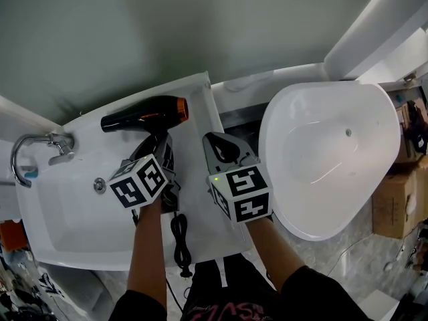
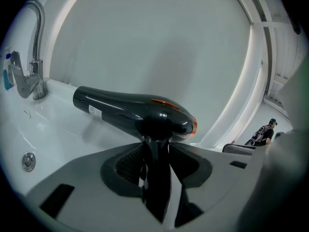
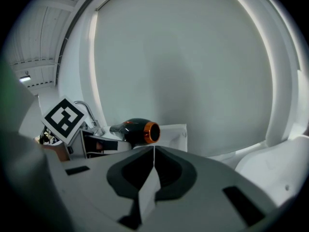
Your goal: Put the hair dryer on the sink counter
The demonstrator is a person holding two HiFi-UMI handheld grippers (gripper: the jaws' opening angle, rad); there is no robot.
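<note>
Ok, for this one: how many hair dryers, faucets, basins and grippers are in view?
hair dryer: 1
faucet: 1
basins: 2, the sink and the oval basin
grippers: 2, the left gripper with jaws shut on the hair dryer's handle, the right gripper with jaws shut on nothing
total: 6

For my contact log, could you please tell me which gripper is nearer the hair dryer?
Left. The left gripper is shut on the hair dryer by its handle, below the barrel; the right gripper, shut and empty, sits apart to its right.
</note>
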